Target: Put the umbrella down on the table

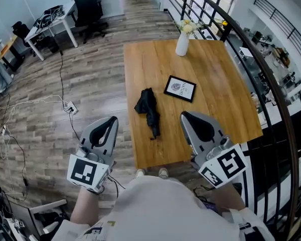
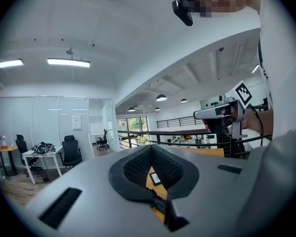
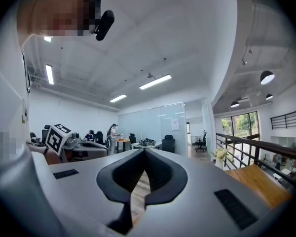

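Umbrella (image 1: 148, 110) on table (image 1: 210, 69), black folds indistinct

Frame (image 1: 179, 89) print too small to read — table (image 3: 259, 184) cut off by right gripper view's edge.

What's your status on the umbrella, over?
Left gripper, right gripper both shut, empty. Umbrella lies folded on table, neither gripper touching it. Nothing in the way; picture frame and vase sit apart from it.

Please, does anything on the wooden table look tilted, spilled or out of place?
Nothing stands out. The black folded umbrella lies flat on the wooden table, the black-framed picture lies beside it, and the white vase of flowers stands upright.
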`<action>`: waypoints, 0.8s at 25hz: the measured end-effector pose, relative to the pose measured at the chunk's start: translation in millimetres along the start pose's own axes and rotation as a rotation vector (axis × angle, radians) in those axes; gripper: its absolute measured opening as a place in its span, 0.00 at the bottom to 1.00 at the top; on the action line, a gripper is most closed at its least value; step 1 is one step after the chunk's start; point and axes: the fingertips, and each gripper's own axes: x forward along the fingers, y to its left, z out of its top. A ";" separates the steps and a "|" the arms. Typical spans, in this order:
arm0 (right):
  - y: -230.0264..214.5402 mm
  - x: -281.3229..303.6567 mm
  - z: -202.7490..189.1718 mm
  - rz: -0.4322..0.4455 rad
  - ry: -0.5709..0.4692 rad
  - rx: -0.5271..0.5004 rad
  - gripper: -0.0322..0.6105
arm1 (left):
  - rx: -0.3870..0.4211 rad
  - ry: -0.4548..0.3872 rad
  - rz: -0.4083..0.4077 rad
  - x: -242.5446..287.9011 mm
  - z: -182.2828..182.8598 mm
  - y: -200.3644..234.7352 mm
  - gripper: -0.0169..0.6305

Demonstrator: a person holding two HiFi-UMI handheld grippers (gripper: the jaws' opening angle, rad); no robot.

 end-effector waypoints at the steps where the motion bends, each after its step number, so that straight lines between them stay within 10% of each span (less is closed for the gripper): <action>1: -1.0 -2.4 -2.2 -0.008 0.007 -0.015 0.09 | -0.006 0.005 -0.003 -1.1 -1.3 -3.7 0.05; 20: -28.7 -8.9 -11.8 -0.069 0.003 -0.016 0.09 | -0.060 -0.004 0.007 -0.4 0.2 -15.9 0.05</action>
